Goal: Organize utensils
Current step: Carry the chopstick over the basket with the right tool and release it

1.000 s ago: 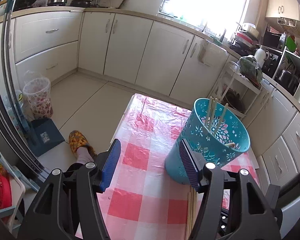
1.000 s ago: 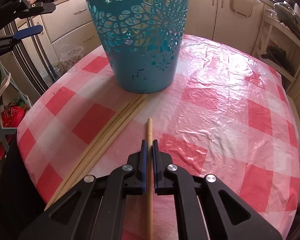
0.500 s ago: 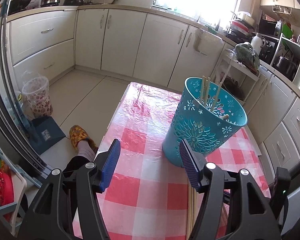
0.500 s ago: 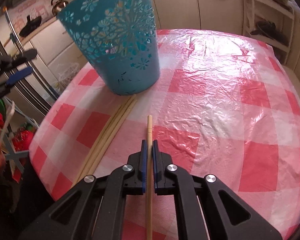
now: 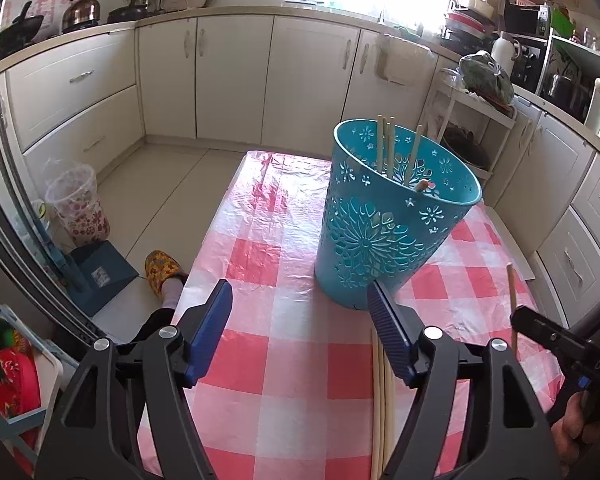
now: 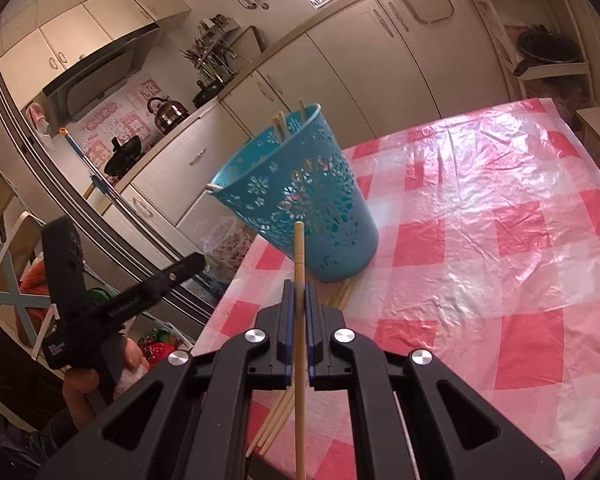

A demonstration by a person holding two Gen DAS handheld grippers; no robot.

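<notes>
A teal cut-out basket point(image 5: 384, 216) stands on the red-checked tablecloth point(image 5: 284, 360) with several chopsticks point(image 5: 388, 140) leaning inside. My left gripper point(image 5: 299, 292) hovers before it, jaws opening, nothing between them; the basket's foot sits just past the right fingertip. My right gripper point(image 6: 299, 286) is shut on one wooden chopstick point(image 6: 299, 248), held off the table with its tip pointing at the basket point(image 6: 300, 196). Loose chopsticks point(image 6: 276, 420) lie under it, also visible in the left wrist view as a bundle point(image 5: 380, 392). The held chopstick point(image 5: 511, 292) shows at the right edge there.
The table's left edge drops to the floor, where a slippered foot point(image 5: 162, 268) and a clear patterned bin point(image 5: 80, 204) stand. One of the left gripper's fingers point(image 6: 172, 274) reaches in beside the basket. White cabinets ring the room.
The right gripper has lifted its chopstick off the table and rolled, so the basket looks tilted. The left gripper's jaws have spread wider and the basket sits nearer its middle.
</notes>
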